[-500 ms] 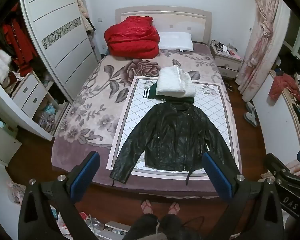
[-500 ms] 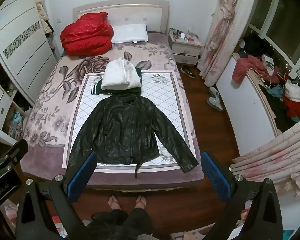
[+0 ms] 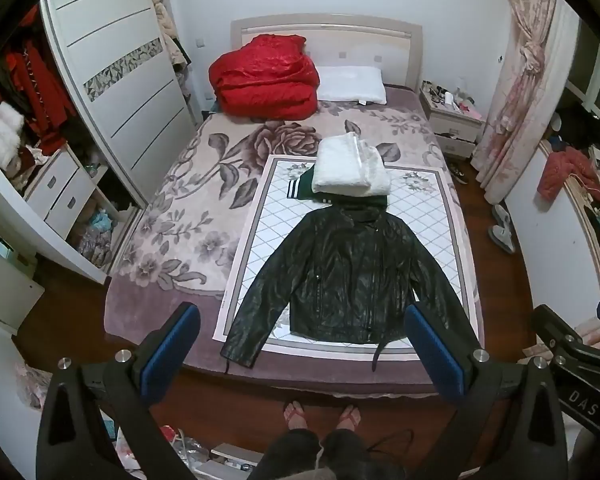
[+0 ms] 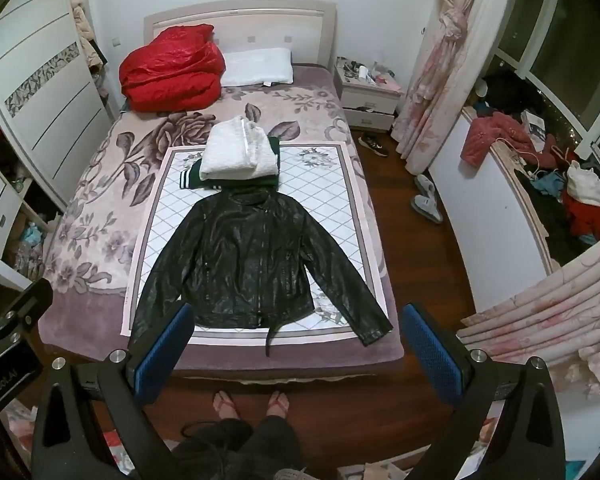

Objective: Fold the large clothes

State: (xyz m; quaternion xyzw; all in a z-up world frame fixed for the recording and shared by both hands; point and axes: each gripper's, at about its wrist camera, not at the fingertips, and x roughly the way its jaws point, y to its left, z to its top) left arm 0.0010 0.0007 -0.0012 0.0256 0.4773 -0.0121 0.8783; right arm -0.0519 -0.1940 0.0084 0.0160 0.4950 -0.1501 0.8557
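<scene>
A bedroom bed [image 3: 148, 312] held a black jacket [image 3: 348, 276] lying collar-away, sleeves spread. Both claws, left [image 3: 300, 348] and right [image 4: 296, 346], hung open above its hem.

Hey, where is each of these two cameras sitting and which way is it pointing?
Left wrist: on the left gripper, held high at the bed's foot, looking down at the black leather jacket; open jaws, legs and sandalled feet show.
Right wrist: on the right gripper, further right, same downward look; open jaws, legs and feet show.
Shared: jacket, folded white garment, red quilt, and each glimpses the other gripper.
</scene>
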